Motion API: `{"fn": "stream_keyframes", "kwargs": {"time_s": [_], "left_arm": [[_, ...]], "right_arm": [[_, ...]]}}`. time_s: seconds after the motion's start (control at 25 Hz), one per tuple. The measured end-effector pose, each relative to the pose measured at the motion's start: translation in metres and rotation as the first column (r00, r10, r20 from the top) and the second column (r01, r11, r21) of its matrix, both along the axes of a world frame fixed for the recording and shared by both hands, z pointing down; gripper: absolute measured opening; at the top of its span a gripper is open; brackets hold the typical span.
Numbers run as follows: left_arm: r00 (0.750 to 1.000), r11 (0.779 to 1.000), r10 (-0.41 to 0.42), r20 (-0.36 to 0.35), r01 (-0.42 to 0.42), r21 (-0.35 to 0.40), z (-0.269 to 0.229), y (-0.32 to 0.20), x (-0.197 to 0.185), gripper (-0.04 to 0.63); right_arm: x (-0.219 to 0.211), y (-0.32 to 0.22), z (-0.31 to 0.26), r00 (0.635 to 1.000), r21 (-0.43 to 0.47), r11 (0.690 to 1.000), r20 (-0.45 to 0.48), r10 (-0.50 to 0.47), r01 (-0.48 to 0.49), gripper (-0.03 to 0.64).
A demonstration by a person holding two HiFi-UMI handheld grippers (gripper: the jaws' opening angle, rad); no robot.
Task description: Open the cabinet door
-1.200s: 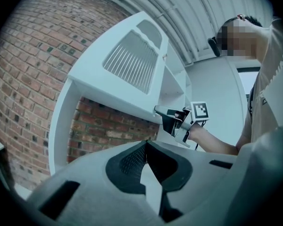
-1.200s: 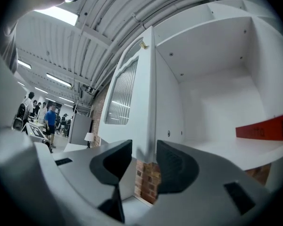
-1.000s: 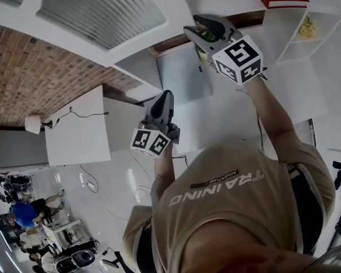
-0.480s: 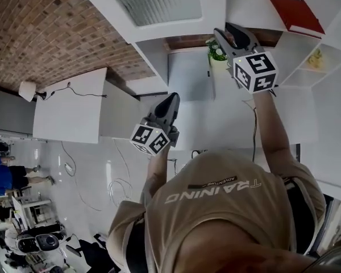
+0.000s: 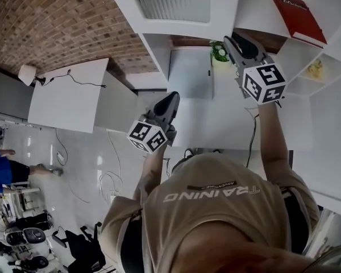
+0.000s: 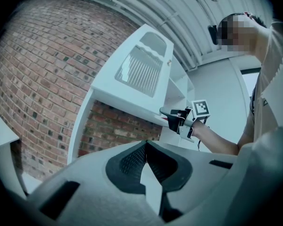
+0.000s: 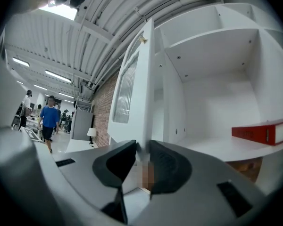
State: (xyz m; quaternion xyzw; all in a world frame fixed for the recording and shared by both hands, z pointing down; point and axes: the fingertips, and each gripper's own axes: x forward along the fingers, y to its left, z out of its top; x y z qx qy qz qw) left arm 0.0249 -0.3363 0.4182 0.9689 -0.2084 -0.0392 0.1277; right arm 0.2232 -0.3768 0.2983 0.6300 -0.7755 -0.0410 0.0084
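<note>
The white cabinet door (image 5: 176, 1) with a ribbed glass panel stands swung out from the upper cabinet, also seen in the right gripper view (image 7: 129, 88) and the left gripper view (image 6: 137, 74). My right gripper (image 5: 232, 40) is raised at the door's lower free edge. Its jaws have just been closing, and that edge now sits pinched between them (image 7: 142, 147). From the left gripper view the right gripper (image 6: 177, 119) shows at the door's corner. My left gripper (image 5: 171, 98) hangs lower and to the left, shut and empty (image 6: 146, 144).
Inside the open cabinet a red book (image 7: 262, 133) lies on a shelf, also seen from the head view (image 5: 298, 7). A small plant (image 5: 219, 51) stands below it. A brick wall (image 6: 37, 79), a white desk (image 5: 68, 101) with a lamp (image 5: 27, 74), and a person in blue (image 7: 49, 117) are on the left.
The right gripper has moved up to the door's edge and its jaws have narrowed onto it. The left gripper has drifted slightly, still shut.
</note>
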Motion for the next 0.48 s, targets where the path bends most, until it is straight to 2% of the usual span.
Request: {"fn": "stream_keyframes", "kwargs": {"time_s": [0.48], "left_arm": [[1.0, 1.0, -0.021, 0.017, 0.021, 0.01, 0.001, 0.039, 0.009, 0.008]], "right_arm": [[-0.026, 0.037, -0.002, 0.992, 0.019, 0.992, -0.006, -0.123, 0.123, 0.077]]}}
